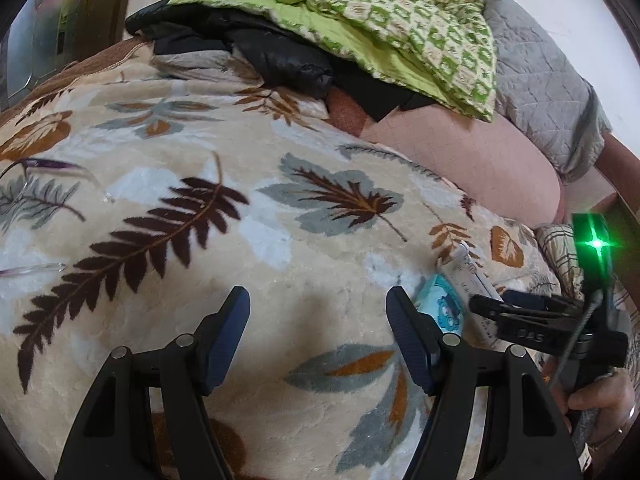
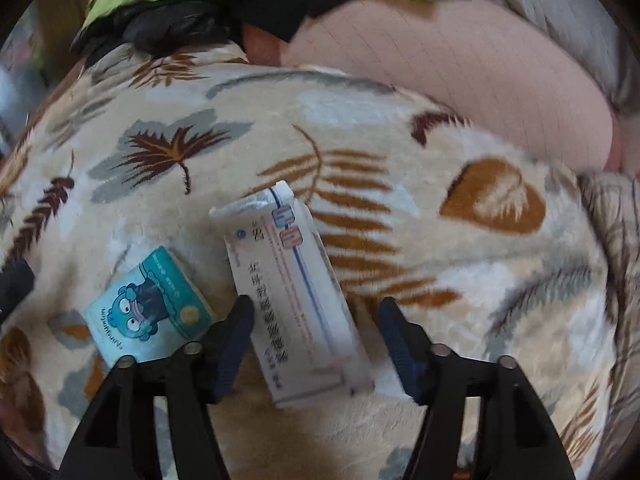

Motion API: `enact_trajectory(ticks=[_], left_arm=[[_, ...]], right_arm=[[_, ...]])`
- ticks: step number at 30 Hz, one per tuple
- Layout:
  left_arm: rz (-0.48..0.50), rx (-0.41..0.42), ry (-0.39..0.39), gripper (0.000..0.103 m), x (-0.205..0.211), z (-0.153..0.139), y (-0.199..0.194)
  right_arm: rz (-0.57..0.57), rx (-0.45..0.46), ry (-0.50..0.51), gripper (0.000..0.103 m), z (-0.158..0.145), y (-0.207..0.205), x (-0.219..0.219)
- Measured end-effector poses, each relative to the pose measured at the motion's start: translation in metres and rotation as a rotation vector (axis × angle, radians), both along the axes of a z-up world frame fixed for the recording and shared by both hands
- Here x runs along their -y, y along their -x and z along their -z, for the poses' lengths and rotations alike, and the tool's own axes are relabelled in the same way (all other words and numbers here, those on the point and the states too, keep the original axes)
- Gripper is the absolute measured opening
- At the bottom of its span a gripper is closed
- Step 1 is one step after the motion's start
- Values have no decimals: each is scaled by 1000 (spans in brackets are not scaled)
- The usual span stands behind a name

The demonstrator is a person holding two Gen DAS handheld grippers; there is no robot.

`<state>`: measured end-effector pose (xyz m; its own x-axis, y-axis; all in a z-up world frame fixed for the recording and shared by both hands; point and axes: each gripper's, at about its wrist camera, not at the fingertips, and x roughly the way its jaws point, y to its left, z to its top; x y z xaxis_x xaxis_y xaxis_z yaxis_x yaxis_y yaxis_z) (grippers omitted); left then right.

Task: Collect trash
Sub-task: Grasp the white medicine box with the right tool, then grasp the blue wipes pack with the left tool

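A long white carton with blue and red print lies on the leaf-patterned blanket. It lies between the spread fingers of my right gripper, which is open. A small teal packet with a cartoon figure lies just left of that gripper. In the left wrist view my left gripper is open over bare blanket. The teal packet shows just right of its right finger, with the white carton beyond. The right gripper, held by a hand, sits over the carton there.
Clear plastic wrappers lie on the blanket at the left. A green quilt, black clothing and a grey pillow are piled at the back. A pink sheet lies uncovered at the right.
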<state>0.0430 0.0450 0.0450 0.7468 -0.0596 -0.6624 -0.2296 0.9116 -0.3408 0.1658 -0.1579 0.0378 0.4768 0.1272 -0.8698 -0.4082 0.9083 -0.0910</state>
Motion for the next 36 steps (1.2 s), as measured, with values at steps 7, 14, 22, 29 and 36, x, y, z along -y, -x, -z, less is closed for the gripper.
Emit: enact_trajectory(ticks=[7, 14, 22, 29, 36], left_arm=[[127, 29, -37, 73, 22, -4, -7], [294, 30, -96, 74, 56, 0, -19], [404, -58, -302, 74, 108, 16, -42], [330, -107, -218, 47, 86, 28, -71], [330, -44, -186, 24, 79, 17, -56]], right_arm=[[-24, -20, 41, 65, 14, 8, -14], [228, -23, -236, 15, -10, 40, 47], [388, 30, -402, 15, -33, 128, 81], [422, 38, -430, 15, -30, 153, 76], [487, 88, -398, 15, -38, 183, 82]])
